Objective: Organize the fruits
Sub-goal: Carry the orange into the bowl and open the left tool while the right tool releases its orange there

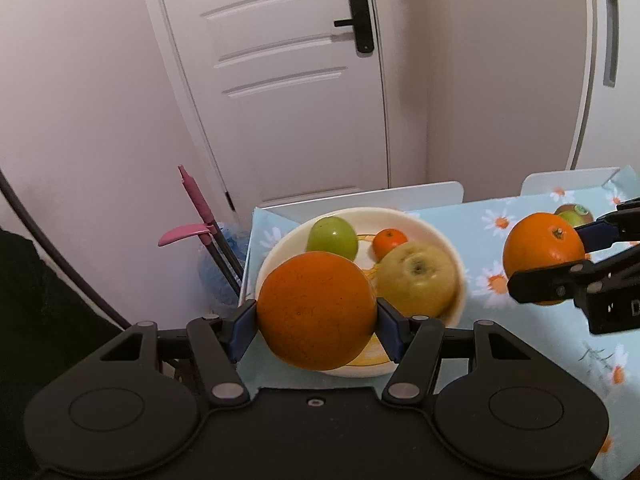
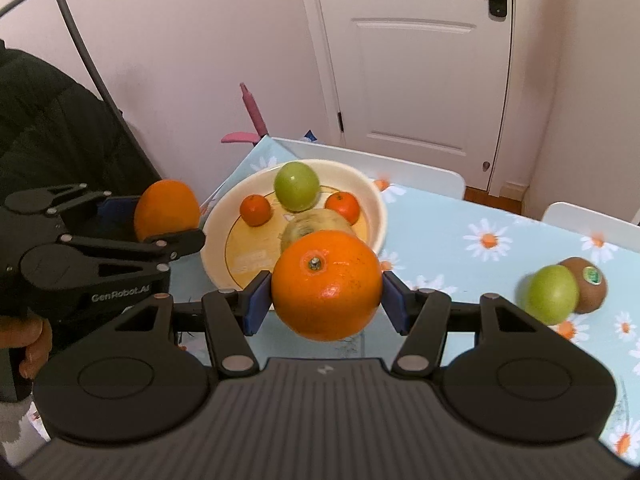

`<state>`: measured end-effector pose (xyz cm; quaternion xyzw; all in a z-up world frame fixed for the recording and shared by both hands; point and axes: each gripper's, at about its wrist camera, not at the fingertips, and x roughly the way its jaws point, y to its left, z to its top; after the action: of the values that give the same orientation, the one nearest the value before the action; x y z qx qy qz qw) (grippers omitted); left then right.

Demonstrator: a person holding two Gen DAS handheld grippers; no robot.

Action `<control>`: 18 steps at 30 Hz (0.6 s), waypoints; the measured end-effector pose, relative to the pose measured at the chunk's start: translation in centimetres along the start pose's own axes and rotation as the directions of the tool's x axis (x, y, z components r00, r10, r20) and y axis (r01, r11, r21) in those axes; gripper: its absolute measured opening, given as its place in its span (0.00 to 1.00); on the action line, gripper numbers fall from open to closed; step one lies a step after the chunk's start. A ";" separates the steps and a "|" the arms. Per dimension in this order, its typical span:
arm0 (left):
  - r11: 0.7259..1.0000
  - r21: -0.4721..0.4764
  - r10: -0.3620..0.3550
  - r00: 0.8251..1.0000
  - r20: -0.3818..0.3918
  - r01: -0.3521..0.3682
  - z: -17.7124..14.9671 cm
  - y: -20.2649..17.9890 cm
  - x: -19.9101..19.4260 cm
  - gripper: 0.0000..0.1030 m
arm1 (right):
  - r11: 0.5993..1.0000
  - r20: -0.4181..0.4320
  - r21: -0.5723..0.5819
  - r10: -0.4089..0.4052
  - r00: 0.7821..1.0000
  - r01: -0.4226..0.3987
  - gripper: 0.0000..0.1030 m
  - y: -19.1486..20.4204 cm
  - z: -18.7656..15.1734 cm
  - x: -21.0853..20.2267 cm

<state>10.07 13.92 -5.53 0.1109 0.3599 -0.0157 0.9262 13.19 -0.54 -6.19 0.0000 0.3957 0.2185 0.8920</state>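
Left hand-held gripper clamps an orange over the bowl at frame center, right hand-held gripper clamps another orange above the counter.

My bowl already holds 4 fruits, crowding its far and right parts; bare floor shows only at its near left. Open tablecloth lies right of it, before the green apple and kiwi.
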 end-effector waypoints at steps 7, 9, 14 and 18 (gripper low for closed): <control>0.999 0.024 -0.041 0.999 -0.022 0.041 -0.2 1.9 3.4 0.64 | 1.000 -0.031 0.003 -0.029 0.999 0.029 0.71 1.7 -0.4 2.8; 0.998 0.039 -0.052 0.998 -0.031 0.053 -0.2 2.0 4.5 0.64 | 0.999 -0.039 0.008 -0.032 0.999 0.032 0.71 1.9 -0.4 3.5; 0.995 0.063 -0.076 0.995 -0.058 0.080 -0.4 2.3 6.8 0.64 | 0.999 -0.062 0.022 -0.038 0.997 0.039 0.71 1.9 -0.7 5.1; 0.993 0.070 -0.094 0.993 -0.077 0.099 -0.5 2.2 8.1 0.64 | 0.999 -0.077 0.035 -0.038 0.996 0.040 0.71 1.8 -1.1 5.8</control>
<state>15.99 16.61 -10.92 0.1279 0.3978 -0.0697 0.9058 15.16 3.13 -10.71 0.0000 0.4333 0.1936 0.8802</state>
